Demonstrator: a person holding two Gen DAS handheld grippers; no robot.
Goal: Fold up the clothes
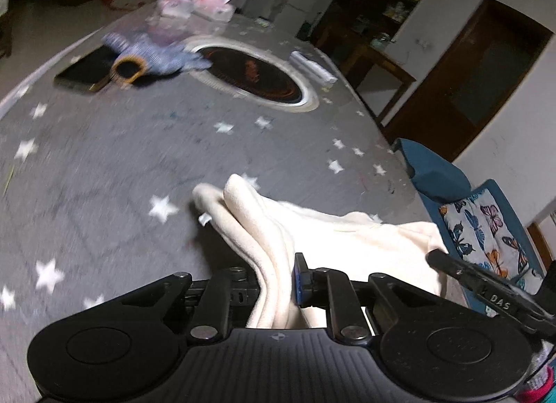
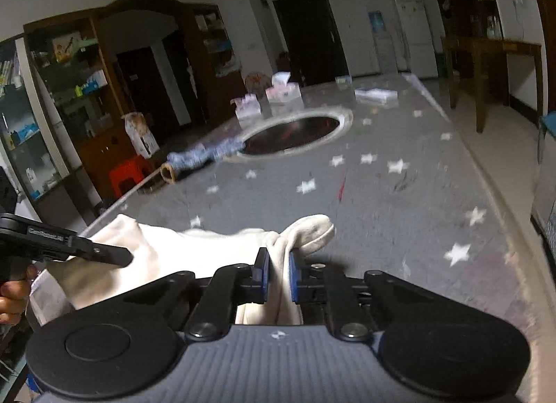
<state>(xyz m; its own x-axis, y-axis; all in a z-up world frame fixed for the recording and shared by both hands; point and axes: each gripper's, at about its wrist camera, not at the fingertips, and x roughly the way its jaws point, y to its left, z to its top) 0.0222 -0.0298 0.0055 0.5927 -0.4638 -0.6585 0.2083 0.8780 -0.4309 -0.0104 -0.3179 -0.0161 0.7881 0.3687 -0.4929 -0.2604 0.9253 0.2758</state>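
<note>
A cream garment point(image 1: 312, 229) lies bunched at the near edge of the grey star-patterned table point(image 1: 104, 159). My left gripper point(image 1: 278, 281) is shut on a fold of it, with the cloth running up between the fingers. The right gripper shows at the far right of the left wrist view point(image 1: 479, 281), at the garment's other end. In the right wrist view my right gripper point(image 2: 278, 277) is shut on a bunched end of the cream garment point(image 2: 194, 250). The left gripper point(image 2: 87, 250) shows at the left there, at the cloth.
A round dark inset point(image 1: 253, 72) sits in the table's middle. A blue patterned cloth point(image 1: 153, 51), a dark phone point(image 1: 83, 72) and a brown ring point(image 1: 127, 71) lie beyond it, with pink tissue packs point(image 1: 194, 6) at the far end. A blue butterfly-print chair point(image 1: 486, 222) stands right.
</note>
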